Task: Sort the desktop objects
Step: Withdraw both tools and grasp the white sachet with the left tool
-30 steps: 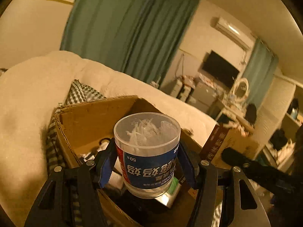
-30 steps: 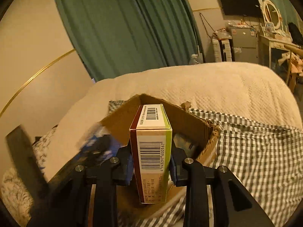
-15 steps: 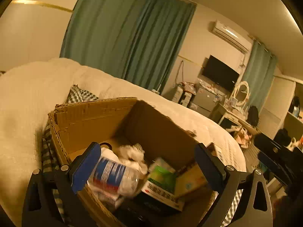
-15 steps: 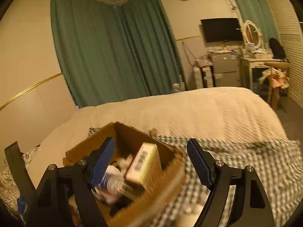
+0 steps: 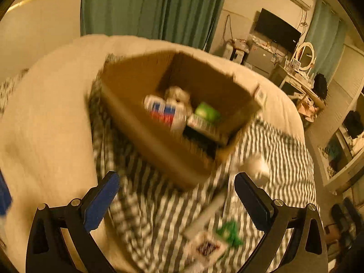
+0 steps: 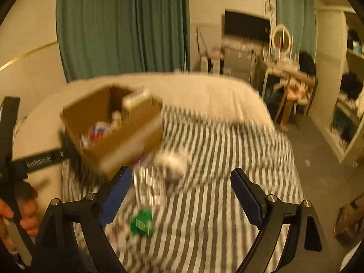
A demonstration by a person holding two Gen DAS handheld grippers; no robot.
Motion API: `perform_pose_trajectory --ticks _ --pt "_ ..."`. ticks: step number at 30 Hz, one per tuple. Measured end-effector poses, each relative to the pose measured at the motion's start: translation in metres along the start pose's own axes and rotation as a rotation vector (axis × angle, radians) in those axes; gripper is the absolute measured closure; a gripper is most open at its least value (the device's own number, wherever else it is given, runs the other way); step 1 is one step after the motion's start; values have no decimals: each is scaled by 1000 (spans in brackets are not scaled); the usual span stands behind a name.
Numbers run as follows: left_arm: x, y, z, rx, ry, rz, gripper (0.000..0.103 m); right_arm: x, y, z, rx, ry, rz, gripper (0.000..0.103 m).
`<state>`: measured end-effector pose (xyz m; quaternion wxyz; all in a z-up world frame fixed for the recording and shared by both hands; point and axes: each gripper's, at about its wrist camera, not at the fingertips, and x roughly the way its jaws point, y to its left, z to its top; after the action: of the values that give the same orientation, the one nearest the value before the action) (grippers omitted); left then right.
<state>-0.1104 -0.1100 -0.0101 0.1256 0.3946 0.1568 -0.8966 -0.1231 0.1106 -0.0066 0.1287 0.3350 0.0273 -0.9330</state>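
Both claws gaped wide and empty: left gripper, right gripper. Just ahead a green packet lay on the checked cloth; farther off stood the cardboard box, holding a blurred canister.

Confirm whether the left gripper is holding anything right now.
No: in the left wrist view the left gripper is open, its blue fingers spread wide with only the checked cloth between them.

The left tongs stand wide apart and empty over a checked cloth on the bed. Beyond them a cardboard box holds a blue-and-red container and a green-topped packet — all blurred.
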Motion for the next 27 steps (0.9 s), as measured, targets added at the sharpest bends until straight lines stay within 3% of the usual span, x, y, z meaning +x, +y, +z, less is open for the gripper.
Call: perform_pose_trajectory --ticks 3,5,8,10,11,12,13,15,19,21,23,27 --pt "3 -8 -31 30 27 -23 0 0 -6 -37 52 50 25 15" --pt "14 -22 -47 68 97 -54 0 0 -10 -59 88 77 49 15" --pt "38 -40 -73 106 212 -37 0 -7 -17 -82 106 98 30 15" --pt "49 -45 -87 105 219 -63 0 -14 -25 -94 136 115 38 15" --pt "56 -49 -91 126 226 -44 0 -14 -29 -98 155 124 40 15" --pt "67 -54 -94 169 273 27 0 -16 -34 -102 177 133 39 15" --pt "79 -55 -97 184 329 80 0 -18 -37 -104 196 137 36 15" --pt "91 -48 -100 142 417 50 0 -23 -44 -106 221 130 29 14" --pt "92 -30 -99 46 447 41 0 -29 -47 -103 223 121 25 14" --pt "104 -32 -105 56 538 19 0 -27 -46 -102 225 128 23 14" --pt "111 -35 -111 64 581 12 0 -27 -46 -102 233 129 30 14" --pt "106 -38 -115 47 589 -71 0 -26 -39 -107 214 142 30 14"
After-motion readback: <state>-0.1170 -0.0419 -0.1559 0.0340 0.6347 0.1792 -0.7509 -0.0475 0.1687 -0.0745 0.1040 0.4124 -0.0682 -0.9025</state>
